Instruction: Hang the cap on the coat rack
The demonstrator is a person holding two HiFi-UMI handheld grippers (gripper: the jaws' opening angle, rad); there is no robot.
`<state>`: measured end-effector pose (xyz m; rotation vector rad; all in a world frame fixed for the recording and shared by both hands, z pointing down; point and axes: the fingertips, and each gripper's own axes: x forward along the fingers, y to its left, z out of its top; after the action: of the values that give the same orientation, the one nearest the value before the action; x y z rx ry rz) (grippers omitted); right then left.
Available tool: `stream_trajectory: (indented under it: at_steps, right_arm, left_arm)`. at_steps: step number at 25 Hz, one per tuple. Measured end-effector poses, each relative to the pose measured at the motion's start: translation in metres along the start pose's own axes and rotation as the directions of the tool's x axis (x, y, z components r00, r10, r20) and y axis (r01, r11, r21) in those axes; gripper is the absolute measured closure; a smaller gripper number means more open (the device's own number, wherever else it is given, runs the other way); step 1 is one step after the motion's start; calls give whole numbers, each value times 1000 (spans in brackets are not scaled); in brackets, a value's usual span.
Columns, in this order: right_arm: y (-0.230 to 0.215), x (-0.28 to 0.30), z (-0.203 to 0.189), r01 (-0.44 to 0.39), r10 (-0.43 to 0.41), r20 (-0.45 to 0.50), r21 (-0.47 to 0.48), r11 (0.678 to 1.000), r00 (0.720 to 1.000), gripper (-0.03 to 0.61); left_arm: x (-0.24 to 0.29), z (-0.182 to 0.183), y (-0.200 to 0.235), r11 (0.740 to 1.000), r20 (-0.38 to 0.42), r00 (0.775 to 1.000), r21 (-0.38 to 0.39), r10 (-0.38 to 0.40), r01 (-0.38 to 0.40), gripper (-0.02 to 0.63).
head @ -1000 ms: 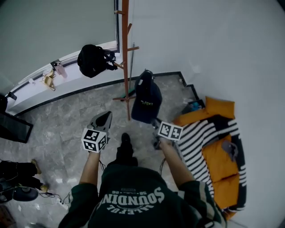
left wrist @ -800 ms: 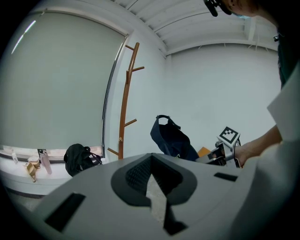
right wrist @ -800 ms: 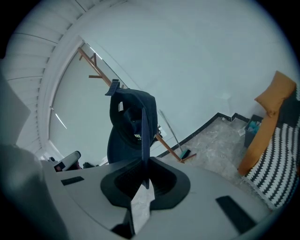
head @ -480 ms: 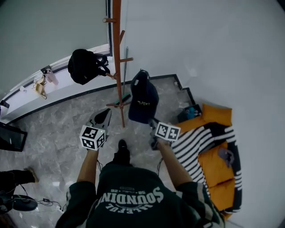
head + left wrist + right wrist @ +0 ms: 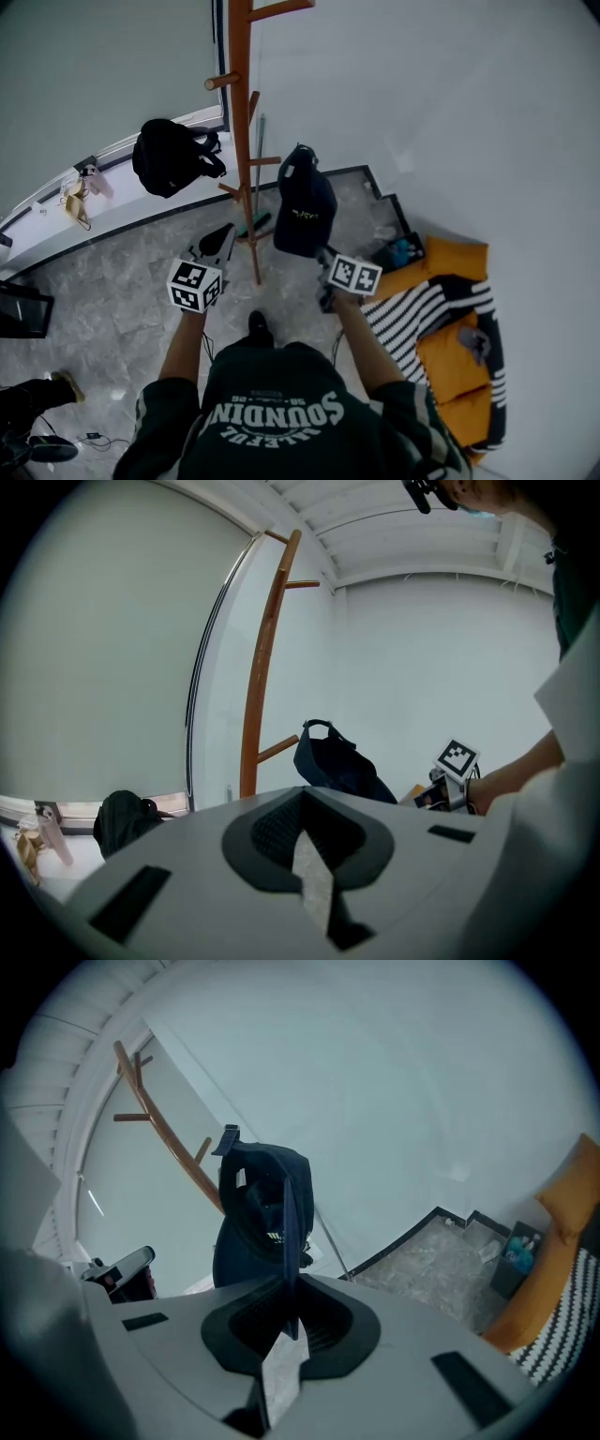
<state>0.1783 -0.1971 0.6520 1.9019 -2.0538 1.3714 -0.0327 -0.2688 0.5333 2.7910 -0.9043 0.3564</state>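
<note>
I have the right gripper (image 5: 289, 1305) clamped on the brim of the cap (image 5: 305, 208). In its own view the thin edge of the brim runs straight down between the two pads, and they press on it from either side. The cap is dark navy with a little pale lettering on the front. It stands up in the air above that gripper, crown uppermost with the small strap at the very top. In the head view it is just to the right of the coat rack (image 5: 243, 141), a tall orange-brown wooden pole with short pegs angling off it. One low peg (image 5: 265, 161) points toward the cap and ends just beside its upper part, though I cannot tell whether the two touch. The cap hangs on no peg, and only my jaws carry it. The left gripper (image 5: 300, 803) has its jaws together with nothing between them. It is held out on the other side of the pole, aimed toward the rack, with the cap and the right gripper's marker cube showing beyond it. A black backpack (image 5: 169, 157) sits to the left of the pole, by the pale window ledge. Off to the right, against the white wall, is an orange sofa (image 5: 459, 352) with a black-and-white striped throw (image 5: 412, 309) across it. The floor (image 5: 112, 281) is grey marbled tile.
</note>
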Motion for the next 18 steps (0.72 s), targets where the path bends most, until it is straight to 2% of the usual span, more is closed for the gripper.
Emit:
stream_trajectory:
  at_steps: [8,18]
  right_arm:
    - [-8,26,22,4,-4,-17,-16,1000,1000,560]
    - [-9,50,75,-54,50,-33,-120,991,998,560]
  left_arm:
    - [16,-3,20,999,-16,999,-15,30,-30,615]
    - [16,5,31,989,-3,990,-46,140,-140,615]
